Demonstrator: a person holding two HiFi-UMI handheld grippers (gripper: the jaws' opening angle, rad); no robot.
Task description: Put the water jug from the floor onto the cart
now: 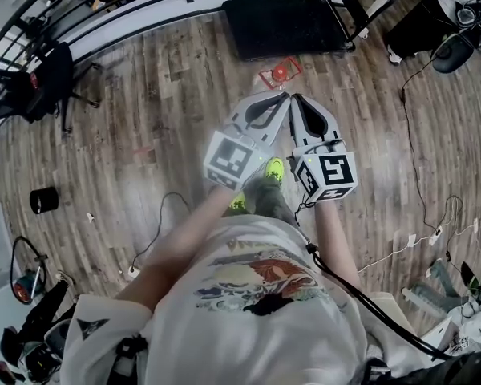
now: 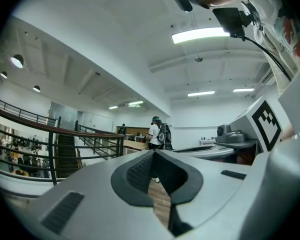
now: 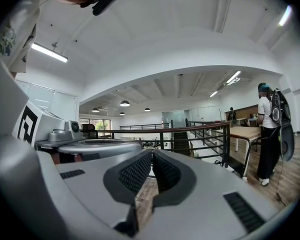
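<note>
No water jug shows in any view. In the head view my left gripper [image 1: 284,97] and right gripper [image 1: 296,99] are held side by side at waist height over the wooden floor, pointing level and away from me. Each has its jaws together at the tips and nothing between them. The left gripper view shows the left gripper [image 2: 153,153] with its ribbed pads meeting, and the right gripper view shows the right gripper [image 3: 152,151] the same way. A low black platform with a tubular frame [image 1: 284,24] lies ahead; whether it is the cart I cannot tell.
A small red object [image 1: 279,73] sits on the floor just beyond the gripper tips. A black railing [image 1: 32,14] runs along the left. A black cylinder [image 1: 43,200] and cables [image 1: 413,151] lie on the floor. A person with a backpack [image 3: 270,134] stands by a table [image 3: 245,133].
</note>
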